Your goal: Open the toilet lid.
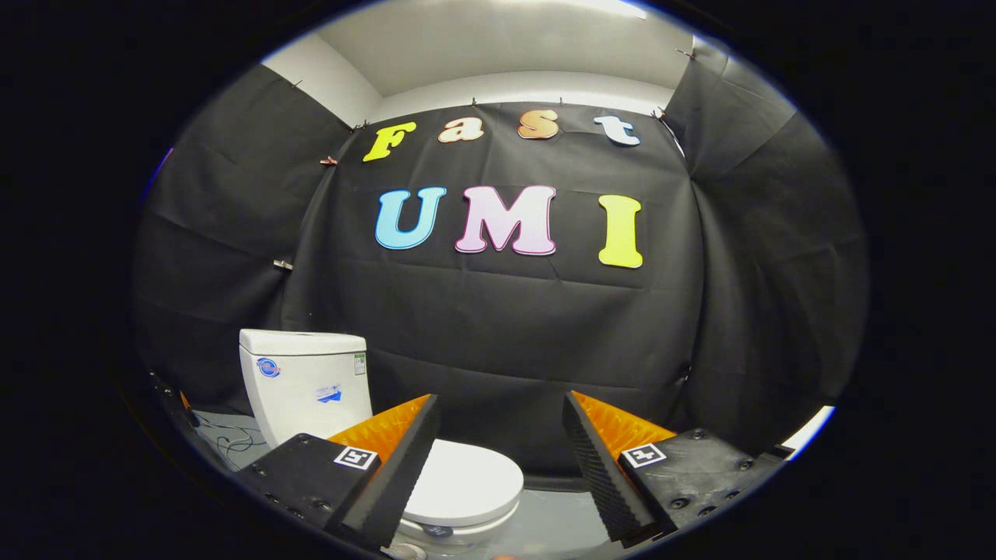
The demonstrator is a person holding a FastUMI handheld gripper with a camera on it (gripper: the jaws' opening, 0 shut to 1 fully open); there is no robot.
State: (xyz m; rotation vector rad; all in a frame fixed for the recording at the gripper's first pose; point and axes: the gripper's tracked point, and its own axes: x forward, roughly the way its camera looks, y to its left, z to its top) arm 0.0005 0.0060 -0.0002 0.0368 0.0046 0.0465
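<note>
1. Nearest, the gripper hovers with jaws spread wide, holding nothing.
2. Just ahead, between the fingers and partly behind the left one, lies the closed white toilet lid, flat on the bowl.
3. It looks rigid, smooth, probably slippery and light; its near front rim seems the best hold.
4. Its long axis runs from that rim back and left to the tank.

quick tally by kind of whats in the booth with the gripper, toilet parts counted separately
Toilet tank: 1
Toilet lid, closed: 1
Toilet bowl: 1
Stickers on the tank: 3
Cable on the floor: 1
Gripper, fingers open, nothing between them, lid just ahead: 1
Total: 8
</note>
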